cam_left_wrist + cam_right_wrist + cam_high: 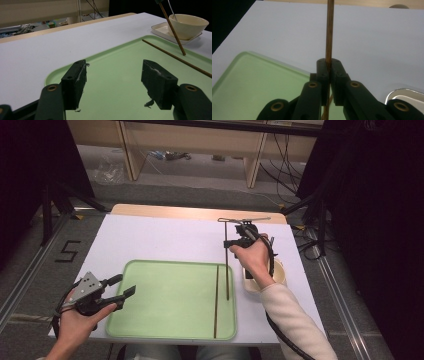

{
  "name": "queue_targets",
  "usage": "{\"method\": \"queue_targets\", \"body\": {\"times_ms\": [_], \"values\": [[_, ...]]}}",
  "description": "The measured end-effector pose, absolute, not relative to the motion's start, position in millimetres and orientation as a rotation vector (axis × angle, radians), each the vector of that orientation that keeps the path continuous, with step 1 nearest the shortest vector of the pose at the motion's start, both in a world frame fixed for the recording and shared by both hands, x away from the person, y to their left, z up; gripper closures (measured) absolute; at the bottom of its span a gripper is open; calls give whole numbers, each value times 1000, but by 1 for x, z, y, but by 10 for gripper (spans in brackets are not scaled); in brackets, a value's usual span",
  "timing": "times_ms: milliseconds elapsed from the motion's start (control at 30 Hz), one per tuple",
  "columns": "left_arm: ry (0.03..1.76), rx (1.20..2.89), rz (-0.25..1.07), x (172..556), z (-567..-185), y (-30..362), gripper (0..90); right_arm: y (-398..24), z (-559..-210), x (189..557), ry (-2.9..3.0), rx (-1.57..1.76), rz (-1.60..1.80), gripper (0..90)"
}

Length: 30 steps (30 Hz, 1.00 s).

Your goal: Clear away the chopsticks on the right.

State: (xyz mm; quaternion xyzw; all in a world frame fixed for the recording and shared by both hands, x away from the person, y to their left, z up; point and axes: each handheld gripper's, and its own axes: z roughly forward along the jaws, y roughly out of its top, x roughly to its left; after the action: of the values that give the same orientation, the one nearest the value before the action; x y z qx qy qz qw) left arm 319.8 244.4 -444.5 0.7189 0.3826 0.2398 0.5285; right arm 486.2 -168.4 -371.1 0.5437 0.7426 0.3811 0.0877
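Lab/test rig: black curtains (pixel 30 180), loose floor cables (pixel 280 170), taped "5" (pixel 67 251).

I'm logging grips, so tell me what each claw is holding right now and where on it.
The right claw is shut on a wooden chopstick, gripping near its upper end, tip down on the green tray. The left claw is open, holding nothing.
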Motion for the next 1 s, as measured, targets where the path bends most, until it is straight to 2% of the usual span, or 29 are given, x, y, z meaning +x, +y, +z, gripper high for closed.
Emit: {"method": "queue_targets", "body": {"times_ms": [133, 167, 333, 800, 833, 1000], "values": [[909, 1722, 571, 320, -445, 244, 368, -172, -380, 484, 2225, 1622, 1118, 872], [911, 1722, 571, 320, -445, 244, 368, -170, -379, 480, 2213, 1712, 1113, 872], [911, 1725, 570, 320, -445, 244, 368, -177, -393, 479, 2246, 1646, 1105, 872], [914, 1725, 565, 320, -445, 244, 368, -175, -413, 464, 2267, 1715, 1058, 867], [911, 1727, 568, 320, -445, 244, 367, -172, -412, 462, 2249, 1790, 1048, 866], [914, 1724, 566, 320, -445, 244, 368, -173, -418, 461, 2274, 1734, 1022, 863]]}}
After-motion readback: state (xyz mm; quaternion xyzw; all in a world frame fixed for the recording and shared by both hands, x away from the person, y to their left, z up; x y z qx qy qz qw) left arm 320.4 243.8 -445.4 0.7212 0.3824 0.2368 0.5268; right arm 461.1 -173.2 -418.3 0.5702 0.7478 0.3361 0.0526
